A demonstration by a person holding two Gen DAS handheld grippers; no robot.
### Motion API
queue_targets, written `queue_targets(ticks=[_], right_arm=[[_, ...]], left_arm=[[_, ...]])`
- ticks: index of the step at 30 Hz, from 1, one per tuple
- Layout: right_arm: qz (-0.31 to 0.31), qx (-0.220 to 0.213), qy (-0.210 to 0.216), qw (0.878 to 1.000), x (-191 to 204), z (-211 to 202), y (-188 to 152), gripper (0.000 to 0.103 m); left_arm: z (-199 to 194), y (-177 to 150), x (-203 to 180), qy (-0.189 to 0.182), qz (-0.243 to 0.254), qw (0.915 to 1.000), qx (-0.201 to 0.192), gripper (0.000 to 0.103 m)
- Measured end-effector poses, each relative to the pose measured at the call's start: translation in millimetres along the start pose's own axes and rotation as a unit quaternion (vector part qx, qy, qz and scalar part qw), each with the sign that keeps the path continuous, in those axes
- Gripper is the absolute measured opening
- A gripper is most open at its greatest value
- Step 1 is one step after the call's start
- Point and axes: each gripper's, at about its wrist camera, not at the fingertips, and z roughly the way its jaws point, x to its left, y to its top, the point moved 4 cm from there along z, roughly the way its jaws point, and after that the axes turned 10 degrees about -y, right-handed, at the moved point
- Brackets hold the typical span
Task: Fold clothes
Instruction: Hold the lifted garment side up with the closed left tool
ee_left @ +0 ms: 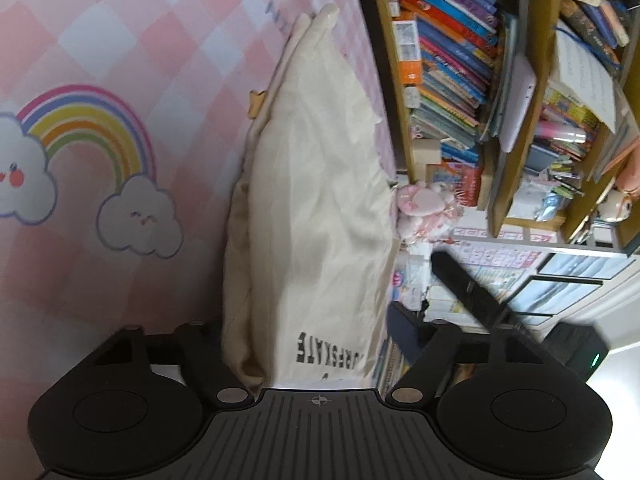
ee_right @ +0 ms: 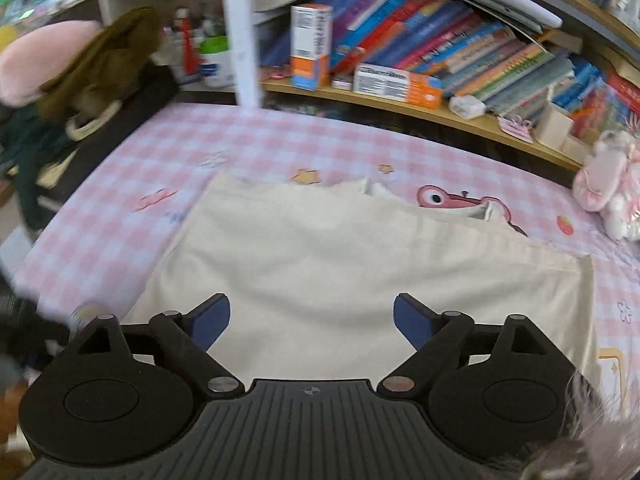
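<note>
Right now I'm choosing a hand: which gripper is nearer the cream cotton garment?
Left. Left gripper straddles the cream cotton garment's fold; right gripper hovers open above it.

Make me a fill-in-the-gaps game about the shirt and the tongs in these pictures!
1. The cream shirt lies on a pink checked ____.
2. The right tongs are ____, with nothing between the blue pads.
3. Behind the bed, the wooden shelf is packed with ____.
4. Next to the shirt, the sheet has a picture of a ____ between two clouds.

Missing words: sheet; open; books; rainbow
</note>
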Motion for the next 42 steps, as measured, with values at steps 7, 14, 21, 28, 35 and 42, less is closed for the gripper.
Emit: queue_targets(ticks=[7,14,21,28,35,42], right_arm=[[-0.013,0.04,-0.007,0.999,31.4,35.2,31.4,0.094],[-0.077,0.066,0.008,0.995,73.9,60.2,44.9,0.097],[-0.123,0.072,0.024,0.99,104.1,71.9,70.6,0.096],[-0.182,0.087,0.029,0.979,144.8,90.5,84.4,0.094],[-0.257,0.118,0.008,0.959,185.3,115.9,72.5,0.071],[-0.292,0.138,-0.013,0.946,192.5,126.6,63.3,0.068]], left_arm=[[4.2,-5.5,2.3,0.021,0.022,0.9995,0.014,0.01],[10.5,-16.7,-38.0,0.014,0.151,0.9876,0.04,0.005],[16.7,-21.9,-54.8,0.016,0.193,0.9795,0.057,0.005],[24.5,-27.8,-69.3,0.019,0.232,0.9696,0.075,0.005],[30.1,-31.6,-82.4,0.022,0.268,0.9597,0.081,0.005],[32.4,-34.5,-90.9,0.02,0.287,0.9535,0.089,0.005]])
